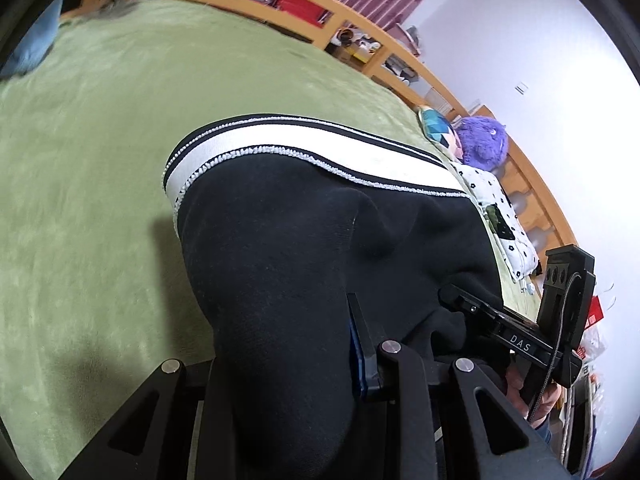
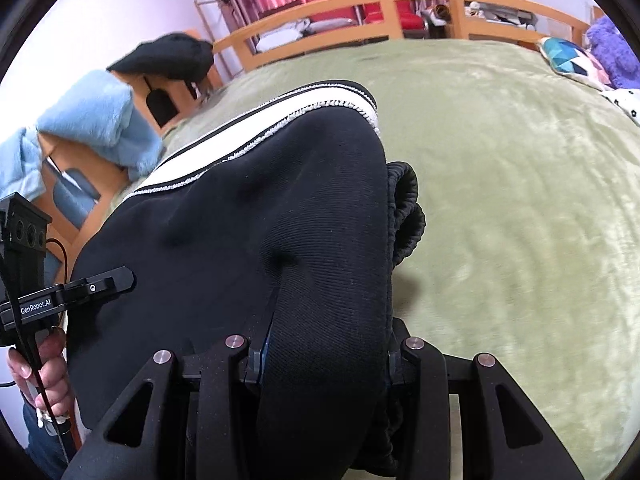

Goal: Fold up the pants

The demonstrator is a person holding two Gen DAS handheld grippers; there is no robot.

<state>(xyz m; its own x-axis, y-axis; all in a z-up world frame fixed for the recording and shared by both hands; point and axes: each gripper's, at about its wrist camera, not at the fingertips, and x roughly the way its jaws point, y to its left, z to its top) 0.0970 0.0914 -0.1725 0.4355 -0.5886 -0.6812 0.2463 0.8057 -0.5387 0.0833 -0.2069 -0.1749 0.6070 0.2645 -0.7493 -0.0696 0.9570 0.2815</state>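
Black pants (image 1: 300, 240) with a white side stripe (image 1: 280, 136) hang bunched over a green blanket (image 1: 80, 160). My left gripper (image 1: 288, 344) is shut on a thick fold of the pants. One of its fingers (image 1: 360, 332) shows and the cloth hides the other. In the right wrist view the same pants (image 2: 240, 220) drape over my right gripper (image 2: 326, 340), which is shut on a wide fold. A ribbed black band (image 2: 408, 208) curls out on the right. Each view shows the other gripper beside the cloth: the right gripper (image 1: 516, 340), the left gripper (image 2: 92, 288).
The green blanket (image 2: 520, 200) covers a bed with a wooden rail (image 2: 400, 0) at the far side. A purple plush toy (image 1: 484, 144), a patterned pillow (image 1: 436, 126) and a dotted quilt (image 1: 500, 208) lie at one end. A blue fluffy cloth (image 2: 92, 112) hangs over wooden furniture.
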